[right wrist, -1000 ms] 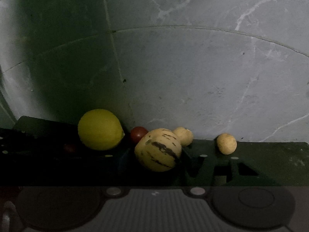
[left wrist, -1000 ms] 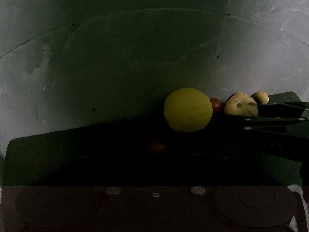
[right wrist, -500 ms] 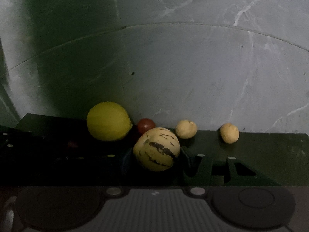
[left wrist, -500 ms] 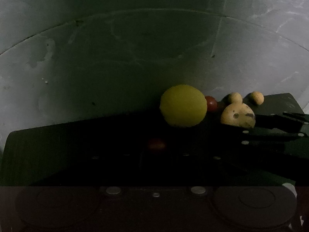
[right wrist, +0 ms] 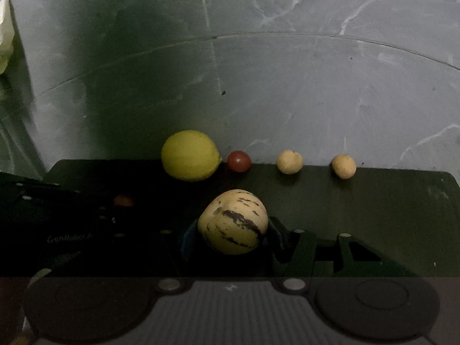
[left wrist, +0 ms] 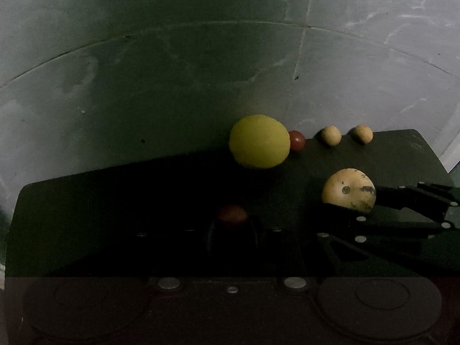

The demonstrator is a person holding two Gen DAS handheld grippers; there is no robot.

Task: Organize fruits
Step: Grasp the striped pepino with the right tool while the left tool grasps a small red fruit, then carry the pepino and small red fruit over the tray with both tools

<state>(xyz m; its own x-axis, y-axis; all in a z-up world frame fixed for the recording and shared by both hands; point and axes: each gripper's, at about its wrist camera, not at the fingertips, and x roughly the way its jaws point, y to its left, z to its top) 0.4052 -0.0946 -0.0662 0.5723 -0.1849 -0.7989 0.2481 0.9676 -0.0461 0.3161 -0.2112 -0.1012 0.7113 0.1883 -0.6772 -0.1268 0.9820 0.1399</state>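
Observation:
A dark green board (right wrist: 388,201) lies on the grey stone floor. Along its far edge sit a yellow lemon (right wrist: 189,155), a small red fruit (right wrist: 238,161) and two tan longans (right wrist: 289,162) (right wrist: 343,166). My right gripper (right wrist: 231,231) is shut on a pale yellow melon with dark stripes (right wrist: 233,221), nearer than that row. In the left wrist view my left gripper (left wrist: 232,225) is shut on a second small red fruit (left wrist: 232,214), dim in shadow. There the lemon (left wrist: 258,141) stands beyond it, and the striped melon (left wrist: 348,189) is at right.
Grey marbled floor tiles (right wrist: 316,86) surround the board (left wrist: 100,201). A pale object (right wrist: 5,43) shows at the far left edge of the right wrist view. The board's right part beyond the longans is bare.
Both grippers have drawn back and up from the far row, each keeping its fruit. The striped melon now stands apart from the lemon, the red fruit and the longans.

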